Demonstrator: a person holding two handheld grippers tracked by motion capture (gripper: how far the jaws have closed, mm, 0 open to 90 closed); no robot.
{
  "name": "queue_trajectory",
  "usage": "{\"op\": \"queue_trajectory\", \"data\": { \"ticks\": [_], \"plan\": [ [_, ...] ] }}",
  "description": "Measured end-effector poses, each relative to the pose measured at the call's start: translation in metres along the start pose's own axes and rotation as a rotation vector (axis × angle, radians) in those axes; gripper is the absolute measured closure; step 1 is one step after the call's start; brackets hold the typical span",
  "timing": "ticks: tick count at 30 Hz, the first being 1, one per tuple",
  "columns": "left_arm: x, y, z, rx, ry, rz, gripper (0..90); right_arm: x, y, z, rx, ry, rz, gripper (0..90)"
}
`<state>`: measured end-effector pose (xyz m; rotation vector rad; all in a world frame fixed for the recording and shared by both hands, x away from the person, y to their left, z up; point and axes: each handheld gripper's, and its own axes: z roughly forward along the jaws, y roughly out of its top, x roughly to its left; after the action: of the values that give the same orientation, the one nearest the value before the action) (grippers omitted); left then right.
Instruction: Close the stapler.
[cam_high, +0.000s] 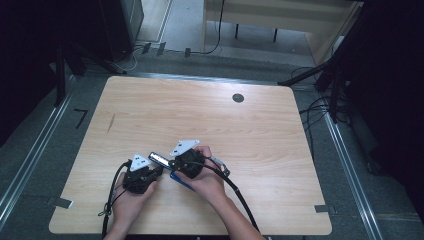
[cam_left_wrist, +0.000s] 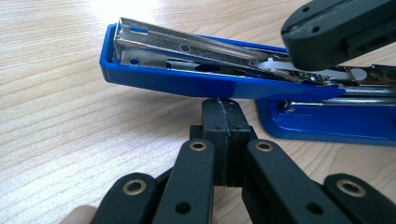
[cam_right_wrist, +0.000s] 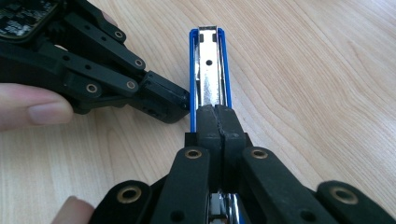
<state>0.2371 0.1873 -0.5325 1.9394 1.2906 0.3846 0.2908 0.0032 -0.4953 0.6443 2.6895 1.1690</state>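
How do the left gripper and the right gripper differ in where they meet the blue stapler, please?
The left gripper comes at the stapler from the side, its closed tips against the blue edge of the raised arm. The right gripper lies along the stapler's length, on top of the metal channel. Both have their fingers pressed together, and neither clasps the stapler.

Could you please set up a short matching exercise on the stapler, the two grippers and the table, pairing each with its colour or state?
Things:
1. stapler
2. left gripper
3. right gripper
4. table

Descriptions:
A. light wood, with a dark round hole near the far edge
B. blue body, metal magazine exposed on top
C. fingers together, tips against the blue side of the stapler
D. fingers together, pressing down on the metal magazine

Pairs: 1-B, 2-C, 3-D, 4-A
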Motion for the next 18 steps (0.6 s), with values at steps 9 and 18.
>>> {"op": "queue_trajectory", "data": {
  "ticks": [9,18],
  "plan": [
    [-0.0022,0.0008,0.001,0.001,0.014,0.005,90.0,-0.0007,0.0021,0.002,-0.003,-0.006,-0.007,90.0],
    [-0.0072,0.0003,0.0008,-0.025,0.01,0.015,90.0,0.003,0.0029,-0.0004,-0.001,-0.006,-0.022,90.0]
  ]
}}
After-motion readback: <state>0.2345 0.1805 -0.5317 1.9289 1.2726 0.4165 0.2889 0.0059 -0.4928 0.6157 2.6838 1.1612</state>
